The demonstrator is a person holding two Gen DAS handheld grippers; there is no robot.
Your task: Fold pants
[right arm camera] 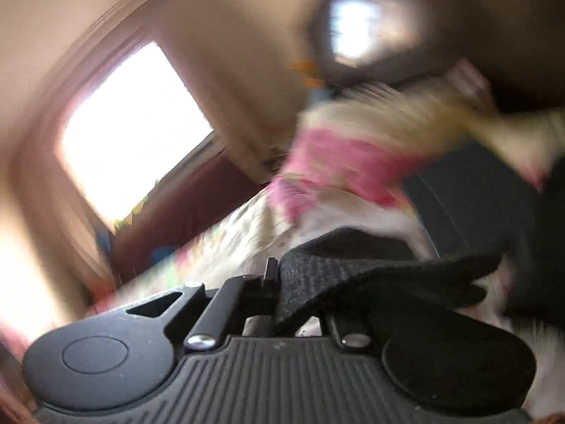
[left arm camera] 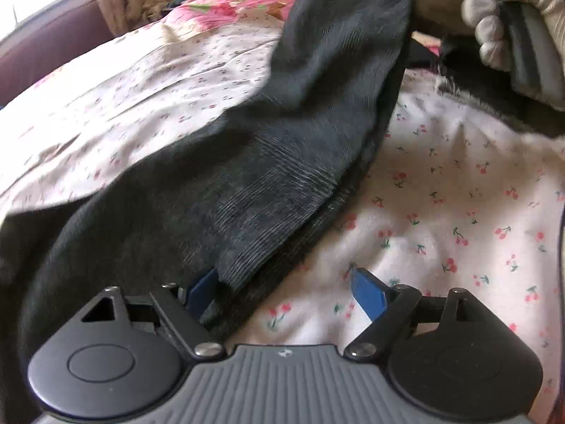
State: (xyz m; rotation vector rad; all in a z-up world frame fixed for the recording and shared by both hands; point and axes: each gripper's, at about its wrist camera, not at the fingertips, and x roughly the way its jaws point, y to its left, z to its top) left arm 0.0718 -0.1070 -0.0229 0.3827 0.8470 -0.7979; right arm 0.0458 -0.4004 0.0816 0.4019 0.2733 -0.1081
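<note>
Pants [left arm camera: 289,134], dark, stretch from the bedsheet [left arm camera: 441,212] up to right gripper [right arm camera: 282,282], clamped tight on a fabric edge. Left gripper [left arm camera: 286,286] gapes wide, holding nothing, cloth beside one finger. Risk: thin pinch slipping under the hanging weight, unpinned lower end dragging.

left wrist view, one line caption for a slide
Open left gripper beside dark pants on a cherry-print sheet, gloved hand lifting the far end.

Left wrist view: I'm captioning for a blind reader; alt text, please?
Dark pants lie across a cherry-print bedsheet, one end lifted toward a gloved hand at top right. The left tongs stand open at the fabric's near edge.
</note>
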